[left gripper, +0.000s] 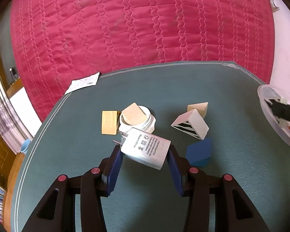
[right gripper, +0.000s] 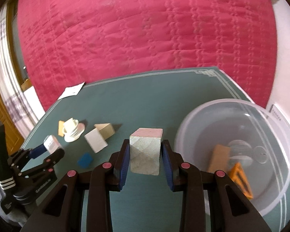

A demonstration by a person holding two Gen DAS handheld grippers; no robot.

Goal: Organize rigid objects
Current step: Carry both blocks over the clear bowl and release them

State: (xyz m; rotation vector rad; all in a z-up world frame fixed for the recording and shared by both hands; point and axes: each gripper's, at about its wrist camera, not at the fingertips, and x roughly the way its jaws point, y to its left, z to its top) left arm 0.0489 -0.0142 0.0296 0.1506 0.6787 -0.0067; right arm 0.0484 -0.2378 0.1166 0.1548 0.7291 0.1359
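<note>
Between the blue pads of the right hand-held gripper (right gripper: 145,155) sits a pale wooden cube (right gripper: 146,150), clamped and held above the green bench (right gripper: 145,104), with the clear plastic bowl (right gripper: 241,116) just to its right. The left hand-held gripper (left gripper: 145,154) pinches a white power adapter (left gripper: 145,150), its long axis tilted across the jaws. Beyond lie wooden blocks (left gripper: 109,121), well left of the bowl, so the right arm is nearer it.

Both fisheye views look forward and down along their own fingers, close above the green worktop (left gripper: 183,89) toward a pink bed (filling each upper half). The left view sits left of the clutter; the right view sits nearer the clear bowl (right gripper: 232,114). Both share the white triangular block (left gripper: 191,123).
</note>
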